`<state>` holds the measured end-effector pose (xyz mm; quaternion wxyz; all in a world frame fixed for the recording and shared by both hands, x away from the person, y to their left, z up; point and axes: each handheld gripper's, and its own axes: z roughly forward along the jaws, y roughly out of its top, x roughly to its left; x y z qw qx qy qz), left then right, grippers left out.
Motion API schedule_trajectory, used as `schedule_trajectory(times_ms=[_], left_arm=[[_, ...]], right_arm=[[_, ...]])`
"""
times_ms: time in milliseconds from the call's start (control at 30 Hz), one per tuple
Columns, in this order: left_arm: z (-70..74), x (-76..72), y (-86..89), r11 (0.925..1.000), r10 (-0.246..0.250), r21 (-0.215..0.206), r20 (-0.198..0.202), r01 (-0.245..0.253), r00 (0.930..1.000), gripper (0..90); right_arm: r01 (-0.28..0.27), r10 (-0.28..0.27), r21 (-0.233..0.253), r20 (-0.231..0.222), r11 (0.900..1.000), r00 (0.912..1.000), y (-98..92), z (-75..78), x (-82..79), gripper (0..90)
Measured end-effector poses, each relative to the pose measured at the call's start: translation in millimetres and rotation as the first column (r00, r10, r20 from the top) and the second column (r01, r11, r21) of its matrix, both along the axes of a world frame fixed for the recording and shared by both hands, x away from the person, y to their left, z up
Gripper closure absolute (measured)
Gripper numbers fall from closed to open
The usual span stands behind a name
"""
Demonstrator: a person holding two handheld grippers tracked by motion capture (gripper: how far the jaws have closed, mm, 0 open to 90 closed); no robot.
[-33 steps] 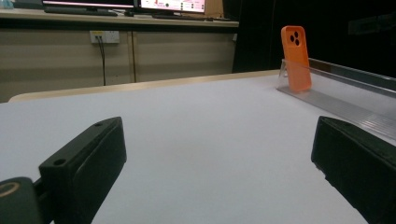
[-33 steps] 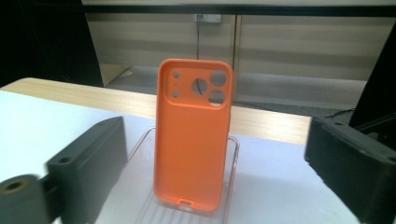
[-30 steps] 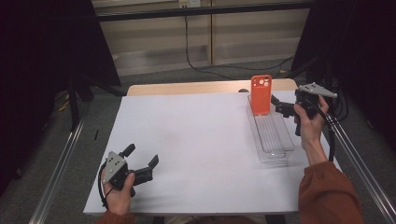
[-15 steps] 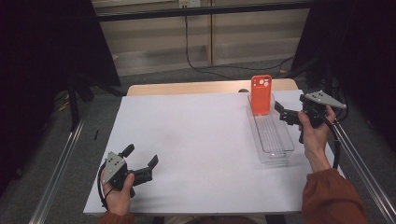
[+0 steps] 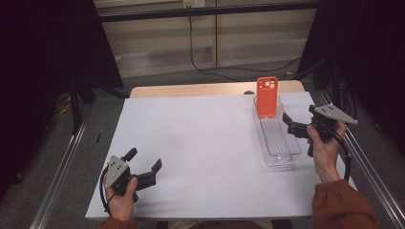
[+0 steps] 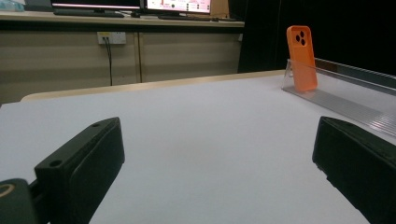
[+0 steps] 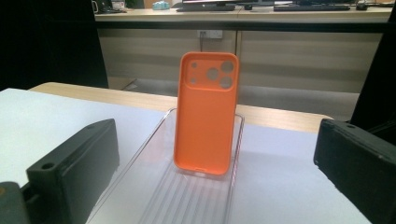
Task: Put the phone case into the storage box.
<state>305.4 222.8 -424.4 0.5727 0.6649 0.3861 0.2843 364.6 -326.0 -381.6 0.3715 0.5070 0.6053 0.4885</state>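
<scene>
An orange phone case (image 5: 267,97) stands upright, leaning at the far end of a long clear plastic tray (image 5: 279,145) on the right of the white table cover (image 5: 200,138). My right gripper (image 5: 289,124) is held just right of the tray, open and holding nothing. In the right gripper view the phone case (image 7: 206,114) stands ahead between the wide black jaws, camera holes at its top, in the ribbed tray (image 7: 140,179). My left gripper (image 5: 143,160) rests open near the front left corner. The left gripper view shows the phone case (image 6: 301,58) and tray (image 6: 348,100) far to the right.
A strip of wooden tabletop (image 5: 191,89) shows past the white cover's far edge. Metal rails run along the left (image 5: 62,167) and right (image 5: 370,164) sides. A wall with a power socket (image 6: 112,37) lies beyond.
My right gripper has drawn back from the phone case, toward the person along the tray's right side, and stays open. The left gripper has not moved.
</scene>
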Motion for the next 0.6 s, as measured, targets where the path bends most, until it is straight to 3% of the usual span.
schedule_trajectory(times_ms=[600], left_arm=[[-0.1,-1.2,1.0,1.0,0.004,-0.008,-0.003,-0.004,1.0,2.1]], right_arm=[[0.001,0.0,0.024,-0.005,1.0,1.0,5.0,-10.8,-36.8,0.0]])
